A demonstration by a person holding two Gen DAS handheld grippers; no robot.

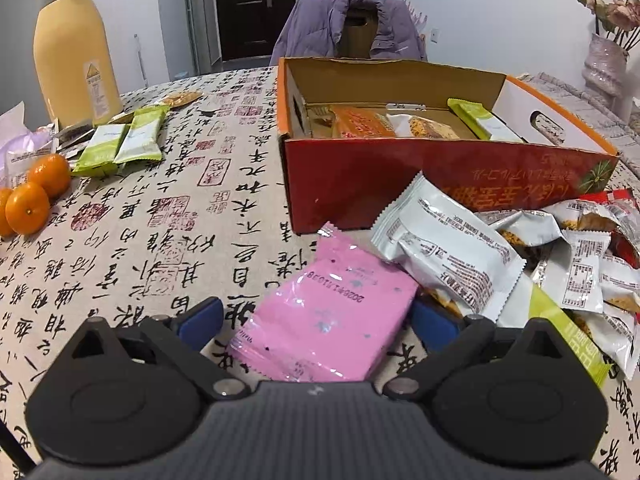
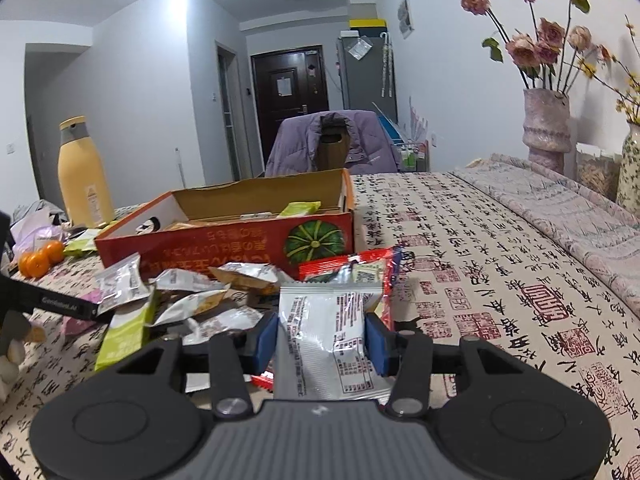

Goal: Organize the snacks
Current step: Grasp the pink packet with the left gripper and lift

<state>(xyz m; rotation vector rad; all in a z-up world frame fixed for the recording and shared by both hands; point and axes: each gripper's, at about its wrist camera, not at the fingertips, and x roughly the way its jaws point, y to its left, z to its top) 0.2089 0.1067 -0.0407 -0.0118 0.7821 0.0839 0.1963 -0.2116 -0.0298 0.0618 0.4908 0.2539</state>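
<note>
We have the left gripper (image 1: 316,320) spread wide over a pink snack packet (image 1: 324,320) that lies flat on the calligraphy-print tablecloth (image 1: 168,216); its blue pads (image 1: 202,320) stand to either side of the packet and neither one presses on it, so the claw is released. Our right gripper (image 2: 322,342) is clenched on a silver snack packet (image 2: 324,340), its blue pads pinching the wrapper from both sides with the printed back facing the camera. Ahead of both grippers sits the open red-and-orange cardboard box (image 1: 360,184), printed with a green pumpkin on its near wall, standing toward the middle of the table. Inside it we see an orange packet (image 1: 360,122), a packet showing a brown biscuit (image 1: 432,128) beside that, and a green bar (image 1: 484,120) leaning against the right-hand inner wall. Just in front of the box, on its near right side, lies a loose heap of silver packets (image 1: 580,264), with a red packet (image 2: 356,264) and a green bar mixed in; the pink packet lies at the heap's left edge, touching one silver wrapper. Toward the table's far left edge two more green bars (image 1: 120,144) lie side by side, near a tall yellow flask (image 1: 74,48) and some small oranges (image 1: 36,196). A vase of dried roses (image 2: 546,128) stands at the far right edge.
</note>
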